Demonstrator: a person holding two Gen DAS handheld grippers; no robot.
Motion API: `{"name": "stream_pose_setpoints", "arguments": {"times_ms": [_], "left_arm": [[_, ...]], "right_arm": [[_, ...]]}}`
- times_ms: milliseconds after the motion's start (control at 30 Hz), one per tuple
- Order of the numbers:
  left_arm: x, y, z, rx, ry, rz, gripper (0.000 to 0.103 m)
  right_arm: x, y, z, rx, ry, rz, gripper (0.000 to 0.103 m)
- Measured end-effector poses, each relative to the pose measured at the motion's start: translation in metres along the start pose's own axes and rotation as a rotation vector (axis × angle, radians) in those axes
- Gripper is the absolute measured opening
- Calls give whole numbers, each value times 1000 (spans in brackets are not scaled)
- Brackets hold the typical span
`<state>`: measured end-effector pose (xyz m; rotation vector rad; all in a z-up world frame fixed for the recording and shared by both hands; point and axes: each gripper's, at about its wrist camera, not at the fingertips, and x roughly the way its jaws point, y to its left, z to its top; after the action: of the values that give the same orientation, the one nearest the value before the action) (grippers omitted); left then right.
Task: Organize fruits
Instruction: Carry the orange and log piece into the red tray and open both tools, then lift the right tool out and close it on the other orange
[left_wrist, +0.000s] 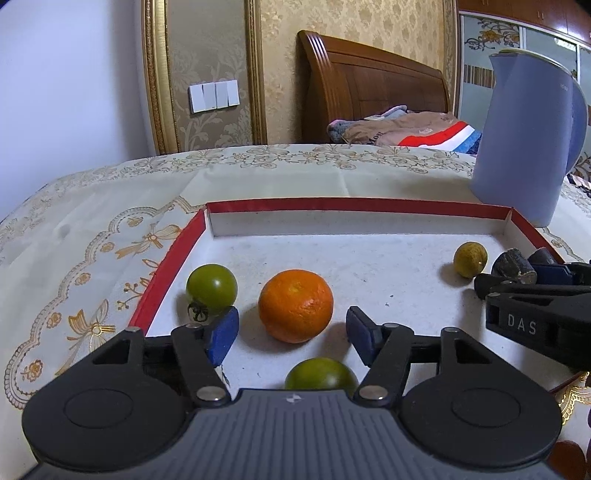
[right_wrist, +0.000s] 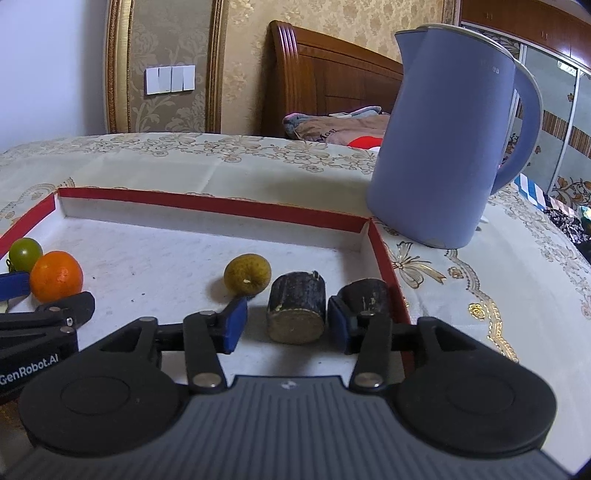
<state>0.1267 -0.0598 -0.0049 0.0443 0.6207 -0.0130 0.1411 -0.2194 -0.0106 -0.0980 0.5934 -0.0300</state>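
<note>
Fruit inventory, left wrist view: left gripper (left_wrist: 292, 334) with jaws apart and nothing between them, low over the near half of a shallow red-rimmed tray (left_wrist: 354, 205). An orange (left_wrist: 295, 305) lies at twelve o'clock from the pads, just ahead of the gap and centred on it, untouched; being round, it sets no preferred closing direction. One green tomato (left_wrist: 211, 290) sits at ten o'clock, just behind the left blue pad (left_wrist: 222, 340); a second green tomato (left_wrist: 320, 375) lies at six o'clock, under the gripper body and partly hidden. A small yellow-green fruit (left_wrist: 470, 259) rests at two o'clock, well apart, beside two dark stubby pieces (left_wrist: 514, 266) near the right gripper (left_wrist: 532, 291), which enters from three o'clock. A blue kettle (left_wrist: 528, 136) stands beyond the tray's far right corner. Right wrist view: right gripper (right_wrist: 286, 325) likewise spread wide, holding nothing; a dark cylindrical chunk (right_wrist: 297, 308) stands upright at twelve o'clock in the gap, clear of both pads. A second dark chunk (right_wrist: 365, 293) sits at one o'clock behind the right pad. The yellow-green fruit (right_wrist: 247, 274) lies at eleven o'clock, the orange (right_wrist: 56, 275) far off at nine. Judgement: the left hand is much nearer the orange, needing only a short forward advance before closing.
</note>
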Motion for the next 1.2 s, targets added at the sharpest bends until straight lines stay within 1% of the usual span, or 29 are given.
{"name": "stream_pose_setpoints", "arguments": {"times_ms": [167, 233, 300, 500, 633, 700, 767, 833, 867, 967, 1067, 1200], "left_arm": [[0, -1, -1, 10, -2, 0, 66], [0, 0, -1, 8, -1, -7, 67], [-2, 1, -1, 4, -2, -15, 67], [-6, 0, -3, 15, -12, -17, 67], [-14, 4, -4, 2, -31, -30, 67], [-18, 6, -5, -1, -47, -30, 67], [-22, 5, -7, 9, -56, -28, 67], [-27, 5, -9, 15, -64, -28, 67], [-30, 5, -10, 14, -69, -28, 70], [-36, 7, -12, 3, -86, -29, 71], [-41, 9, -14, -1, -87, -46, 71], [-48, 6, -19, 26, -105, -30, 71]], "right_arm": [[-1, 0, -1, 5, 4, 14, 52], [-4, 0, -2, 8, 3, 26, 55], [-6, 0, -3, 11, 1, 40, 62], [-13, 1, -5, 8, -12, 46, 65], [-18, 0, -7, 19, -24, 56, 67], [-21, 0, -8, 19, -31, 62, 73], [-26, 1, -10, 17, -42, 60, 76], [-33, 2, -13, 8, -64, 38, 82], [-37, 2, -15, 4, -82, 19, 84], [-47, 1, -17, 5, -123, -3, 84], [-50, -1, -19, 12, -116, 2, 84], [-51, -1, -24, 17, -101, -1, 84]]}}
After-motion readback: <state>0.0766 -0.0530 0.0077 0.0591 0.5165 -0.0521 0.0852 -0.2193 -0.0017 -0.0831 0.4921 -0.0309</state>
